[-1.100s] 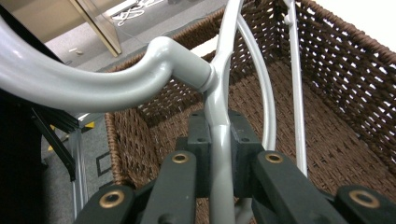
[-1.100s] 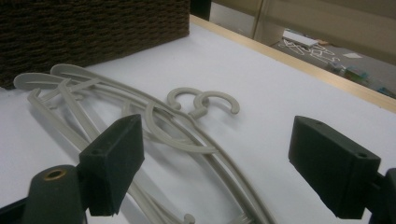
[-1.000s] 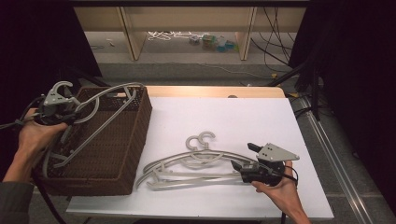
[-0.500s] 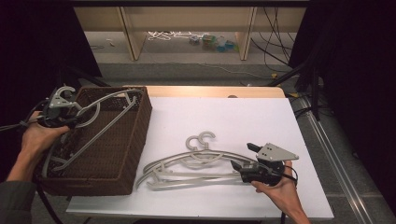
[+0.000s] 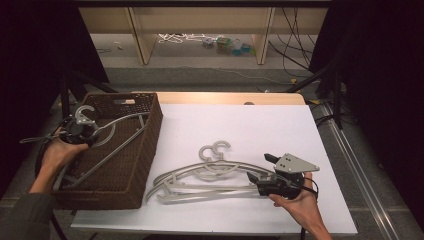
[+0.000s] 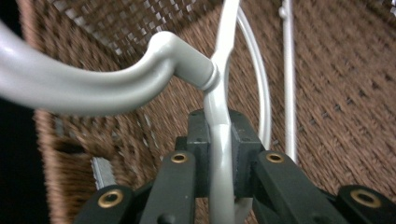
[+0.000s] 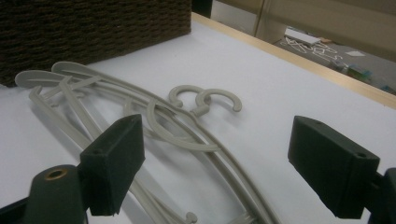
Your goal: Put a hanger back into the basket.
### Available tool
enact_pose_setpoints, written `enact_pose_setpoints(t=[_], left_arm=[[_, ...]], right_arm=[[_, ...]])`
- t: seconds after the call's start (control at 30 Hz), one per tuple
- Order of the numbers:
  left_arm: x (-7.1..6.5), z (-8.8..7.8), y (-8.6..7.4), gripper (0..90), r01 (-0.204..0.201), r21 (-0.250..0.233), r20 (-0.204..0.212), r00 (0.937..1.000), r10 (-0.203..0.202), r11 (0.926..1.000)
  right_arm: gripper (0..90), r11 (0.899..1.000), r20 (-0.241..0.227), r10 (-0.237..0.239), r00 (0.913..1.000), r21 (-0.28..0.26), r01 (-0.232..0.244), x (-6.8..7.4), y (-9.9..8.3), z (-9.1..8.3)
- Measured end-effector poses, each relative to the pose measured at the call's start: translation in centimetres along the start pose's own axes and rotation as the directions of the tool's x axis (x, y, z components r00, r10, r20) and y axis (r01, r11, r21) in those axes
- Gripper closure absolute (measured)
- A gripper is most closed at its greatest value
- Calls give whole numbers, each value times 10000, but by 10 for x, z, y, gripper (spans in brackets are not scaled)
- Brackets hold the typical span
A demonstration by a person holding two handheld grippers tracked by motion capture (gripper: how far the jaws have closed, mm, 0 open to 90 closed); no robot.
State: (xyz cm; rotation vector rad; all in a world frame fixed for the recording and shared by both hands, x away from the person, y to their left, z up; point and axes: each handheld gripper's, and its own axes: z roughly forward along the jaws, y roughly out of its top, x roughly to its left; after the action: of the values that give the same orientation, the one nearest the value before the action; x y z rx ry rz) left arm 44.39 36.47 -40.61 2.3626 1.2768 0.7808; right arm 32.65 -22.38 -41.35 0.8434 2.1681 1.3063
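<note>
Lowered since a second ago, my left gripper (image 5: 80,131) clamps a smooth grey plastic hanger (image 6: 219,140) in the woven brown basket (image 5: 145,145) at nine o'clock, right gripper (image 7: 229,172) level, jaws apart, over stacked hangers (image 5: 210,172).

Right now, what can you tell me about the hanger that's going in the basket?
The hanger is pale grey, smooth plastic by its look, with a curved hook, bowed shoulders and a thin straight bar. It lies tilted in the brown woven basket, hook end up over the left rim. The left tongs are shut on its arm just below the hook's neck.
</note>
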Motion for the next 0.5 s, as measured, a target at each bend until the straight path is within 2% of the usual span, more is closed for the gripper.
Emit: enact_pose_setpoints(t=[0.13, 0.23, 0.3, 0.33, 0.37, 0.4, 0.43, 0.47, 0.5], left_arm=[[2, 7, -7, 813, 352, 0, -30, 9994, -352, 9994], [4, 10, -10, 812, 307, 37, -79, 9995, -307, 9995], [4, 10, -11, 804, 500, 106, -192, 9986, -498, 9987], [4, 10, -12, 797, 426, 197, -321, 9986, -419, 9989], [4, 10, -12, 782, 322, 331, -549, 9980, -303, 9989], [4, 10, -12, 750, 322, 331, -549, 9980, -303, 9989], [5, 10, -14, 690, 653, 282, -684, 9957, -632, 9975], [5, 10, -14, 650, 653, 282, -684, 9957, -632, 9975], [7, 8, -15, 650, 907, 204, -616, 9941, -893, 9957]], right_arm=[[196, 10000, -5, -13, 10000, 17, 13, 0, 0, 0], [196, 10000, 16, 23, 10000, 33, -23, 0, -1, 0], [196, 9999, 36, 5, 10000, 126, -5, 0, -1, -1], [196, 10000, 6, 21, 10000, -7, -21, 0, -1, 0], [196, 10000, -34, 25, 10000, 39, -25, 0, -1, 0], [196, 10000, -34, 25, 10000, 39, -25, 0, -1, 0], [196, 10000, -20, 10, 10000, 73, -10, 0, -1, 0], [196, 10000, -20, 10, 10000, 73, -10, 0, -1, 0], [196, 10000, -18, -3, 10000, 85, 3, 0, -1, 0]])
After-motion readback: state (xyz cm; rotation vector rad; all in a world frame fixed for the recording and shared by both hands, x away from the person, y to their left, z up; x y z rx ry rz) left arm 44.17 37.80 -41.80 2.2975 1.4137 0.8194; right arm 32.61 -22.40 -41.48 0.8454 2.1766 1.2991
